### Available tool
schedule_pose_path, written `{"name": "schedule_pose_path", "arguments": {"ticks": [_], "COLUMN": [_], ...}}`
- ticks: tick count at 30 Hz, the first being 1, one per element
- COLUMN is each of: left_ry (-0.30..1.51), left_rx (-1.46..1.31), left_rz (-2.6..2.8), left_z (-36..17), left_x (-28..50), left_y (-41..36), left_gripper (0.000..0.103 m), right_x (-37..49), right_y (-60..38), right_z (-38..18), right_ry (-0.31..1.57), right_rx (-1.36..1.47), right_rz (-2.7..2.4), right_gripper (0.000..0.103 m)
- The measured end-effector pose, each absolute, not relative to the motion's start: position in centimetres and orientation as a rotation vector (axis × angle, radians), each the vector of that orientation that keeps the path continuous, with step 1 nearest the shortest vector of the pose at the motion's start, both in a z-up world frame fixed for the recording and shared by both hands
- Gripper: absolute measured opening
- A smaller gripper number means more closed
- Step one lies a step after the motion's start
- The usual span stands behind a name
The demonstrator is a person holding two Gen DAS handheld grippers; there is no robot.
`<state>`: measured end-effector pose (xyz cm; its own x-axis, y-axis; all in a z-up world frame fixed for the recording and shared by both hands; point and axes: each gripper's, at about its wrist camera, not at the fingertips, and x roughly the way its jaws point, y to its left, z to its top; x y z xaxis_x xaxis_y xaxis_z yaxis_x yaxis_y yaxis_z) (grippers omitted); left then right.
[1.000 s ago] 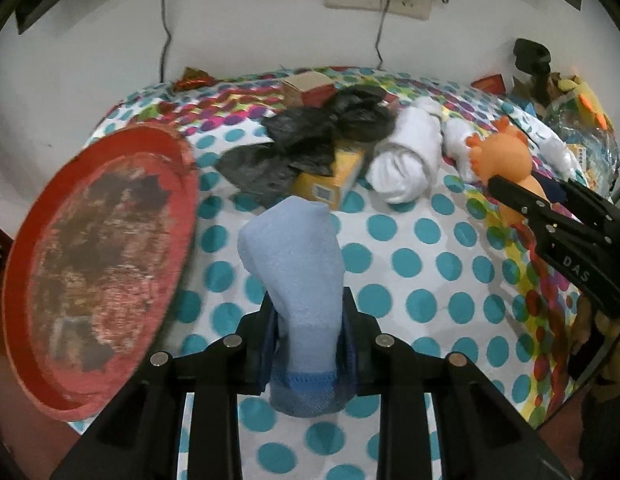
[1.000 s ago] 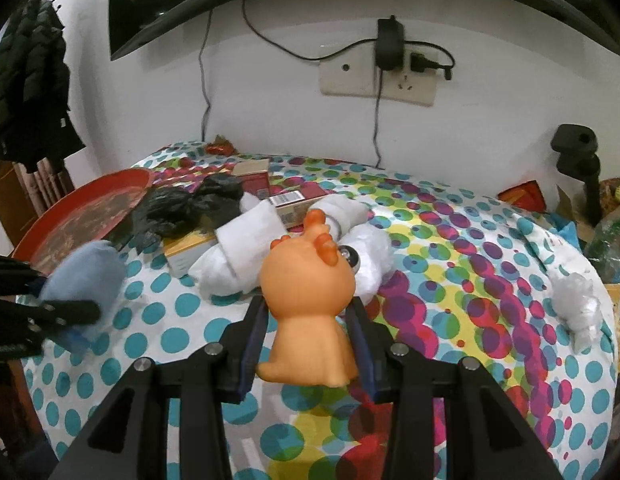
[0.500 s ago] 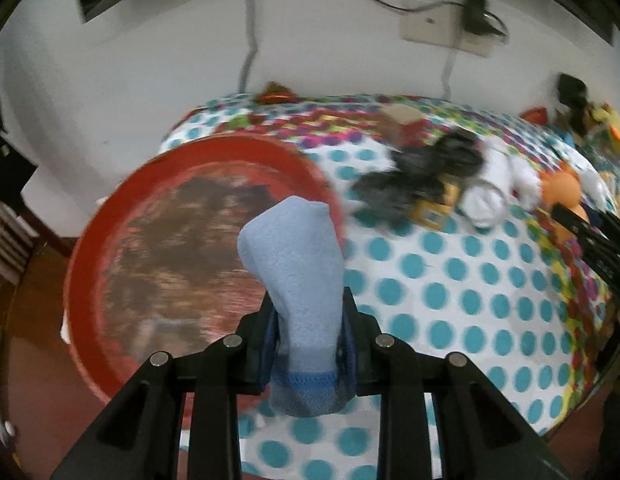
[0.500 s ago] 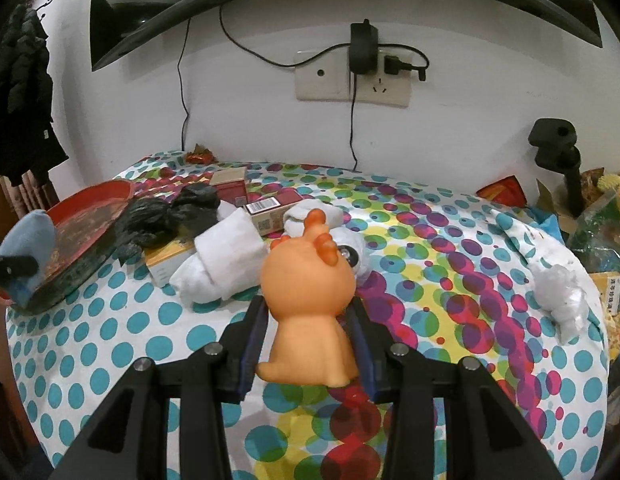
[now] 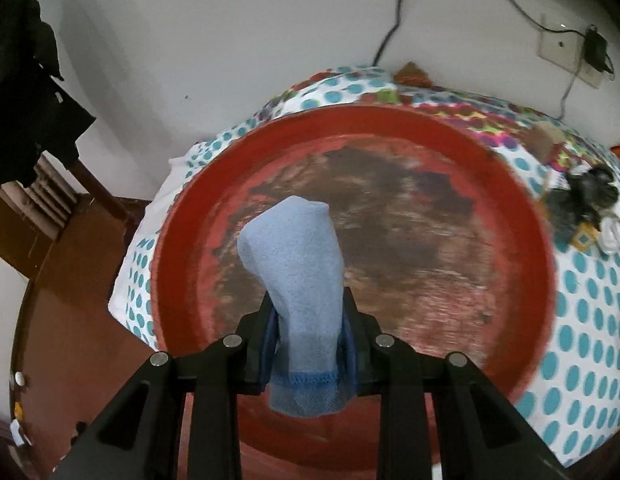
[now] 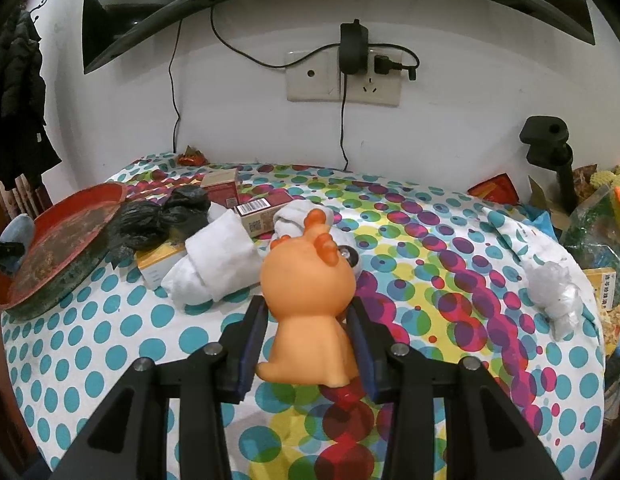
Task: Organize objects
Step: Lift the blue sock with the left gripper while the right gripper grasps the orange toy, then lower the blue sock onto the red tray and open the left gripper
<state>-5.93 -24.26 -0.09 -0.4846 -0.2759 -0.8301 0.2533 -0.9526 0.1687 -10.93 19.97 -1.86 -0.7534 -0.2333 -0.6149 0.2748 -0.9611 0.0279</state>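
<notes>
My left gripper (image 5: 308, 332) is shut on a light blue sock (image 5: 298, 264) and holds it above the round red tray (image 5: 522, 216), near its front half. The sock (image 6: 18, 229) and tray (image 6: 90, 196) also show at the far left in the right wrist view. My right gripper (image 6: 308, 328) is shut on an orange toy animal (image 6: 306, 300) and holds it just above the dotted tablecloth (image 6: 110, 344).
A pile lies beside the tray: black plastic bags (image 6: 158, 216), a rolled white cloth (image 6: 218, 264), a yellow box (image 6: 158, 264) and red boxes (image 6: 222, 186). A crumpled clear bag (image 6: 554, 292) lies at the right. Wall sockets with cables are behind the table.
My left gripper has swung left with the sock, from over the tablecloth to over the red tray. The right gripper holds the toy and has barely moved.
</notes>
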Motion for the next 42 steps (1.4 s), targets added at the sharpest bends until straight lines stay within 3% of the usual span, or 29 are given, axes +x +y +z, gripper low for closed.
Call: {"name": "schedule_pose_path", "arguments": {"ticks": [29,30,35,38,42], "left_ry": [0.058,0.065,0.08,0.034,-0.014], "left_rx": [1.394,1.387,1.38,1.346,1.301], "left_rz": [-2.37,-2.37,-2.403,-2.412,-2.443], "left_z": [-3.6,-3.6,-3.2,-2.5,-1.3], "left_x": [-7.5,-7.4,-7.1,-6.8,-5.9], "left_y": [-32.5,-32.7,-32.5,-31.8,-30.6], "left_gripper": [0.032,0.038,0.046,0.064,0.068], "right_x": [-11.8,-11.8,-11.9,-11.8,-11.9], "right_y": [20.3,20.3,20.1,20.1,19.9], "right_z": [-2.3,-2.3,-2.5,-2.5,-2.6], "right_ry": [0.105,0.106,0.122,0.131,0.144], "right_rx": [1.006,1.006,1.019,1.018,1.027], "right_rz": [-2.734,-2.736,-2.728,-2.731,-2.731], "right_gripper": [0.042,0.042,0.042,0.042,0.042]}}
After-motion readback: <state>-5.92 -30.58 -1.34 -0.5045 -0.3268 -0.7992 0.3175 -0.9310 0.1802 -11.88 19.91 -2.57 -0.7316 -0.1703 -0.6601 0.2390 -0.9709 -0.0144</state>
